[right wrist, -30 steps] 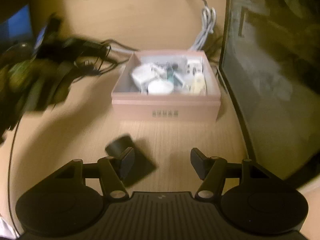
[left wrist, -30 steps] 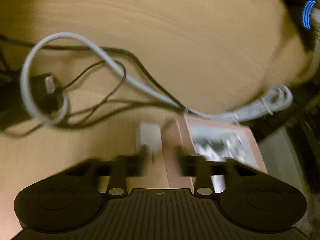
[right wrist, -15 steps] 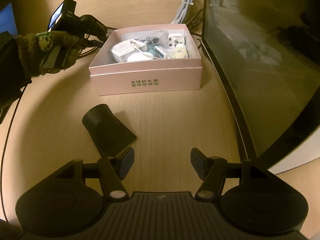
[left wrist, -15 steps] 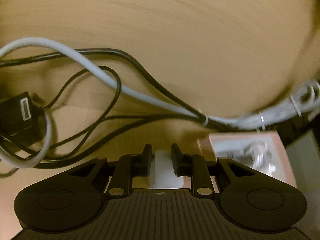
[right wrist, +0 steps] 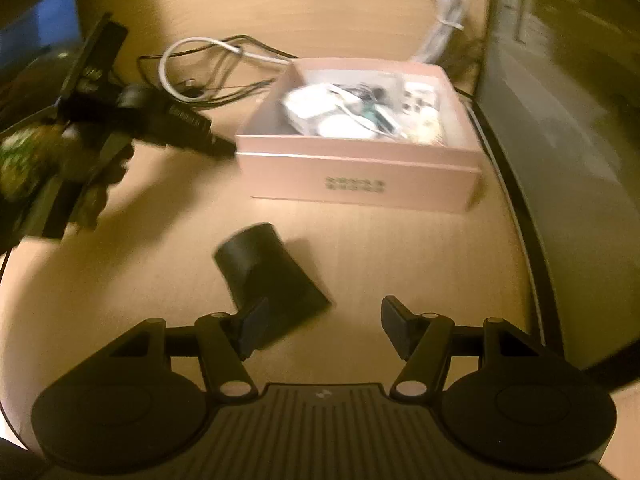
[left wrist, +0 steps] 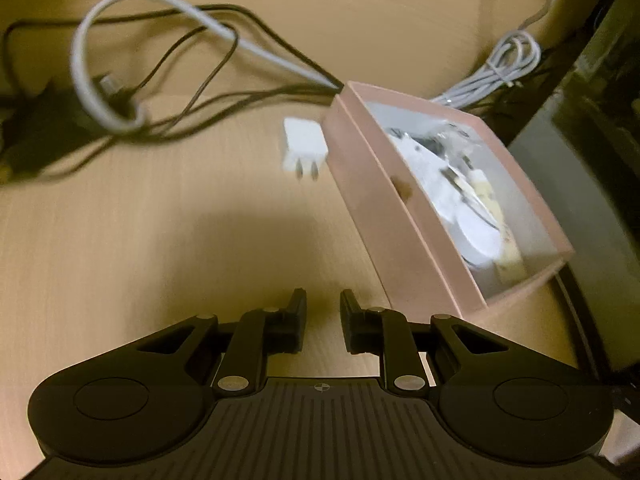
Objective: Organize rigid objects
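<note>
While the left gripper [left wrist: 323, 322] hovers over the wooden counter [left wrist: 160, 220], its jaws stand narrowly apart with nothing between them, having just been closing slightly. White plug adapter [left wrist: 304, 147]: lying on the counter just beside the left wall of the pink box [left wrist: 384, 208], prongs toward the gripper. Box contents: blurred white and yellowish small items. Grey cable [left wrist: 120, 64] and black cables [left wrist: 224, 92]: looped beyond the adapter. Right gripper [right wrist: 322, 330]: jaws about half open, empty, above the counter. Black cone-shaped piece [right wrist: 272, 268]: lying on its side, partly behind the left finger; contact cannot be told. Dark monitor [right wrist: 560, 120]: standing right of the box.
</note>
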A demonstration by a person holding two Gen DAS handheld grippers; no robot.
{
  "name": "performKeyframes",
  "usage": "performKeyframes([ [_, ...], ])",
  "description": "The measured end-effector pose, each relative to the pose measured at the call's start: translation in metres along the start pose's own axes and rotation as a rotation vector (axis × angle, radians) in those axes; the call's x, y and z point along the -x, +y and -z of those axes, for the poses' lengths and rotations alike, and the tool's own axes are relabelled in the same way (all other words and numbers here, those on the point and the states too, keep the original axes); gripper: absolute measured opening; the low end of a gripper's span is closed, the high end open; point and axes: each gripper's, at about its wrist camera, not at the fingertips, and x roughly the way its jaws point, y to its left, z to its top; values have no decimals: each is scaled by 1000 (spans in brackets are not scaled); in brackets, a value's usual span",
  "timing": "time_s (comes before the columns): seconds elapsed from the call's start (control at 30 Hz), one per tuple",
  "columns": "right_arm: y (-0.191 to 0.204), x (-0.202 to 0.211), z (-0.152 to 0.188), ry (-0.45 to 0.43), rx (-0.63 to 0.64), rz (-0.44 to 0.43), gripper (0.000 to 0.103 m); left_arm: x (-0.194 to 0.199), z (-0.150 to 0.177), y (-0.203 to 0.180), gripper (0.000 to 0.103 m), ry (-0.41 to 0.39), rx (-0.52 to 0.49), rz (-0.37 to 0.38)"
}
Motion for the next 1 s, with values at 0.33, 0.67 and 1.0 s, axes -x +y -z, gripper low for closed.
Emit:
performKeyframes([
  [0.33,33,2,-7,-34,71,-44,63,7,-76,8,19,-119,73,22],
  [0.67,5,16,17,-11,-10,98,63,-77,-157,5,16,-100,5,-101],
  [1.0,-20,14,28,20,-102,137,63,-61,-92,12,15,-2,-80,7],
])
